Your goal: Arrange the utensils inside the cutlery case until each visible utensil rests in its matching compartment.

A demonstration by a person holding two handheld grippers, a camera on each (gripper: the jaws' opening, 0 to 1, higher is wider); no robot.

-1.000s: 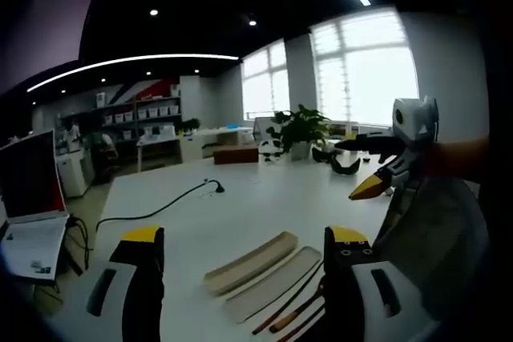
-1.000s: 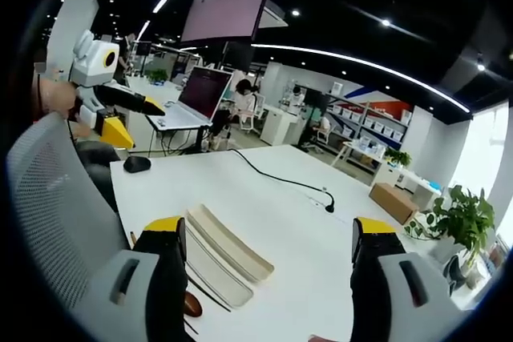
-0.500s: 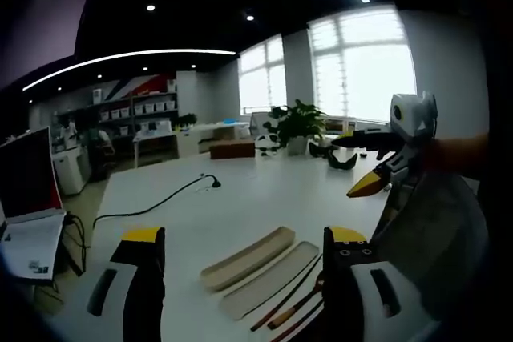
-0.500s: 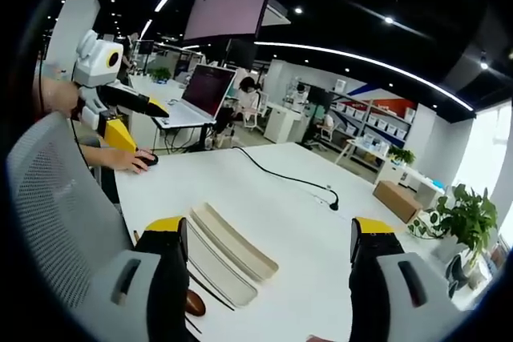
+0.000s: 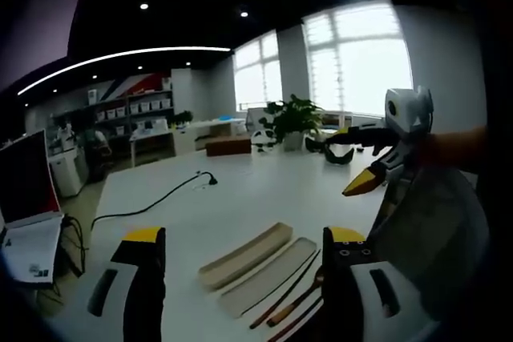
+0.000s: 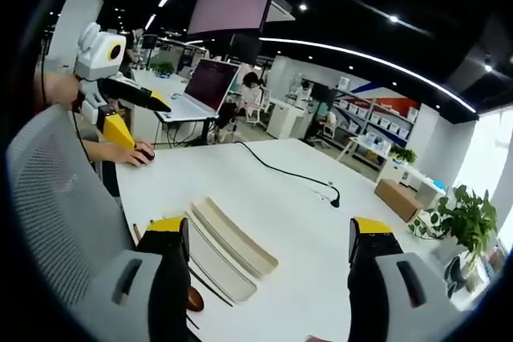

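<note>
Jaws of the left gripper (image 5: 240, 278) stand wide apart in the left gripper view, holding nothing, raised above the white table (image 5: 264, 190). Between them lie the two beige halves of the cutlery case (image 5: 260, 266) side by side, with dark wooden utensils (image 5: 292, 300) — chopsticks and what looks like a spoon — on the table just beside the nearer half, not in any compartment. By that, the sorting looks not yet begun. The right gripper (image 5: 373, 158) hangs in the air at the right, over a grey mesh chair back (image 5: 433, 254), its jaws parted and empty. A black cable (image 5: 152, 206) runs well apart from the case, so the table beyond is free.

In the right gripper view, the right gripper's own jaws spread wide over the same case, with the utensils near the left jaw. The left gripper (image 6: 120, 106) shows at upper left, open. A person's hand (image 6: 132, 152) rests on the far table edge — room there is tighter.
</note>
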